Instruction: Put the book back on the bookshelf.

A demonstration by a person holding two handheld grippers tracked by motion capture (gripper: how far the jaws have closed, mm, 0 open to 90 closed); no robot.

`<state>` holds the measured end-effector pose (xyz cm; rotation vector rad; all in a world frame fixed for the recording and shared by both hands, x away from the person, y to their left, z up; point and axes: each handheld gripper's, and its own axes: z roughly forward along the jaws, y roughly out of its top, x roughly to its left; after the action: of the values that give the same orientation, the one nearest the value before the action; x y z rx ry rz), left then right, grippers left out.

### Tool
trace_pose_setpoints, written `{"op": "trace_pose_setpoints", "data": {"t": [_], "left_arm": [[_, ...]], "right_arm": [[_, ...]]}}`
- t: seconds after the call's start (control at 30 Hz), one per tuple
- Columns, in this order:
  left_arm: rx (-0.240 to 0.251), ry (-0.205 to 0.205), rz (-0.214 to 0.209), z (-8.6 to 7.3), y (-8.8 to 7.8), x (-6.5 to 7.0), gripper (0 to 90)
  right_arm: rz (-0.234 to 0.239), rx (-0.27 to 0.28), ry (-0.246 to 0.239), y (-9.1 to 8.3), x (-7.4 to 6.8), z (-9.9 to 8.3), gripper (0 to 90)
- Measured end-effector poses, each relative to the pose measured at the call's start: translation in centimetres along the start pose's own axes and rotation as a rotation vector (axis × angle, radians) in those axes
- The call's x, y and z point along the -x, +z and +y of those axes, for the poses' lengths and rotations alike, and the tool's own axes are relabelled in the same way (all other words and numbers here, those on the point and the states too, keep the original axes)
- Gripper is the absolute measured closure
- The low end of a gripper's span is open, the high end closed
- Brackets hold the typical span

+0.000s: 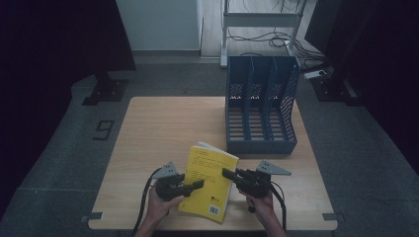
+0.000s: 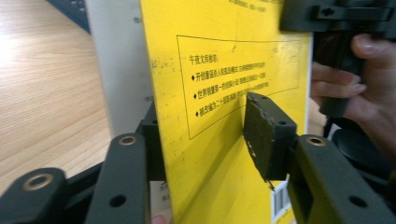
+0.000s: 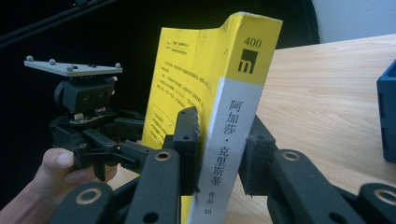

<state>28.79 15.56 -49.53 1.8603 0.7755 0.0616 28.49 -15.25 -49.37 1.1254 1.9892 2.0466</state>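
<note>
A yellow paperback book (image 1: pixel 207 180) with a white-and-yellow spine (image 3: pixel 233 116) stands on edge near the table's front edge, between my two grippers. My right gripper (image 1: pixel 225 173) is shut on the spine side, one pad on each cover (image 3: pixel 224 144). My left gripper (image 1: pixel 200 184) reaches in from the opposite side. Its jaws straddle the book's open edge (image 2: pixel 210 133); the right pad (image 2: pixel 268 137) stands slightly off the back cover (image 2: pixel 224 60), so this gripper is open. The left gripper (image 3: pixel 133 137) and the hand that holds it also appear beyond the book in the right gripper view.
A blue three-slot file holder (image 1: pixel 262 106) stands at the back right of the wooden table (image 1: pixel 163 123), a short way beyond the book; its corner (image 3: pixel 387 116) edges into the right gripper view. Bare wood lies left of it. Cables and a metal frame sit on the floor behind.
</note>
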Motion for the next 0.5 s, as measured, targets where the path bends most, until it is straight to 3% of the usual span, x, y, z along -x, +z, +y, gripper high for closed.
{"op": "trace_pose_setpoints", "data": {"t": [0.1,0.2,0.23,0.27,0.3,0.5], "left_arm": [[0.001,-0.007,0.008,0.0,0.0,-0.1,50.5],[0.003,-0.012,0.028,0.0,0.0,-0.1,48.0],[0.008,-0.003,0.054,0.0,0.0,0.1,48.0],[0.016,0.031,0.091,0.2,-0.1,0.7,47.6],[0.02,0.046,0.098,0.4,-0.2,0.9,47.5],[0.043,0.048,0.079,0.6,-0.6,1.1,57.3]], "right_arm": [[-0.008,0.001,-0.008,0.0,-0.1,0.0,70.8],[-0.05,-0.008,-0.052,0.1,-0.8,0.1,69.9],[-0.05,-0.008,-0.052,0.1,-0.8,0.1,69.9],[-0.067,-0.013,-0.082,0.2,-1.2,0.3,69.8],[-0.068,-0.012,-0.09,0.1,-1.4,0.4,69.9],[-0.077,0.01,-0.152,-0.4,-2.6,1.1,71.6]]}}
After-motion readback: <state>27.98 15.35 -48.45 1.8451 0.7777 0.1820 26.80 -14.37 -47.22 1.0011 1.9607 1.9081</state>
